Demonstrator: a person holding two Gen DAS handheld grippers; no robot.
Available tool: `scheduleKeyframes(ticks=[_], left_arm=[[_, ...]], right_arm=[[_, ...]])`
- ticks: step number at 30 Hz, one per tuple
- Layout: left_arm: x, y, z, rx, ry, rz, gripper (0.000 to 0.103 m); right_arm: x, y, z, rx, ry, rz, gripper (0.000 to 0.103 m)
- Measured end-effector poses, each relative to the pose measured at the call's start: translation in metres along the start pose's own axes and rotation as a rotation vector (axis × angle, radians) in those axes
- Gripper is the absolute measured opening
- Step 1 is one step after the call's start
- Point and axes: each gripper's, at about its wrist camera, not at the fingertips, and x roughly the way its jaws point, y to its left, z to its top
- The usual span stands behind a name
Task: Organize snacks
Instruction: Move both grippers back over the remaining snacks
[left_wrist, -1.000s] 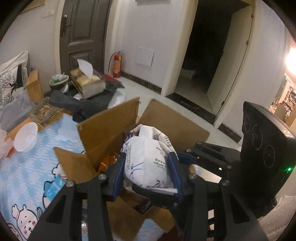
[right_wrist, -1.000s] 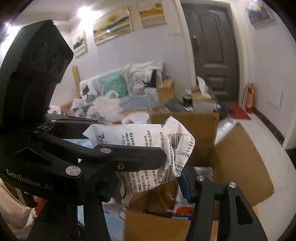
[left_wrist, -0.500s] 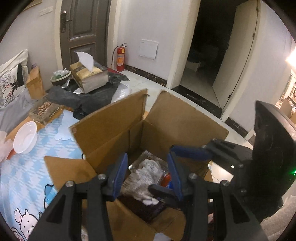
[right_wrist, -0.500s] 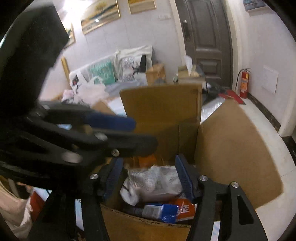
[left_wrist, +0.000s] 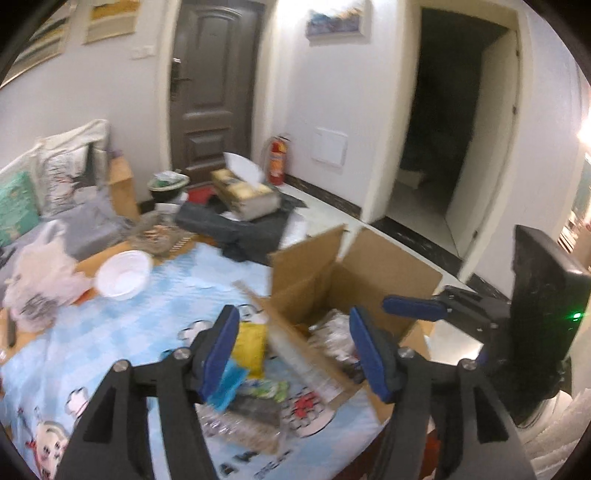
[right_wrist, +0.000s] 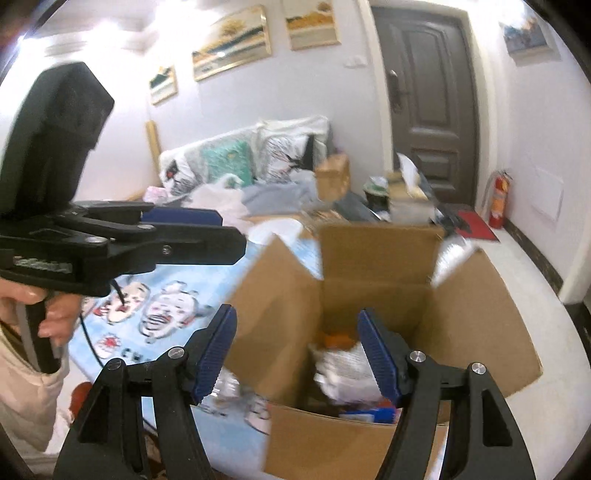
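Note:
An open cardboard box (left_wrist: 373, 273) (right_wrist: 373, 254) stands at the table's edge with a white printed snack bag (right_wrist: 347, 373) (left_wrist: 332, 332) lying inside among other packets. My left gripper (left_wrist: 293, 352) is open and empty, above the box's near flap and several loose snack packets: a yellow one (left_wrist: 251, 341), a blue one (left_wrist: 229, 384) and a green one (left_wrist: 264, 387). My right gripper (right_wrist: 295, 352) is open and empty over the box's left side. The left gripper also shows in the right wrist view (right_wrist: 181, 236), held by a hand.
A blue cartoon tablecloth (left_wrist: 74, 354) covers the table. A white bowl (left_wrist: 123, 275), a plastic bag (left_wrist: 40, 273) and a tissue box (left_wrist: 245, 192) sit further back. A sofa with cushions (right_wrist: 236, 162), a door (right_wrist: 432, 96) and a fire extinguisher (right_wrist: 498, 199) lie beyond.
Both grippers let go of the white snack bag, which dropped into the box. Both have since opened wider and pulled back; the left one swung left toward the loose packets.

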Motion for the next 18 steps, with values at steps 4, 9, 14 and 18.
scheduleKeyframes(ticks=[4, 9, 14, 18], left_arm=[[-0.037, 0.036, -0.021, -0.064, -0.035, 0.052, 0.063], [-0.063, 0.085, -0.066, -0.158, -0.024, 0.111, 0.067], [-0.058, 0.119, -0.109, -0.243, 0.017, 0.116, 0.067], [-0.039, 0.134, -0.141, -0.309, 0.055, 0.089, 0.067]], right_arm=[[-0.005, 0.042, 0.011, -0.07, -0.026, 0.051, 0.065], [0.007, 0.105, 0.012, -0.155, 0.016, 0.155, 0.065], [0.04, 0.147, -0.008, -0.2, 0.118, 0.203, 0.065], [0.077, 0.158, -0.031, -0.174, 0.231, 0.218, 0.065]])
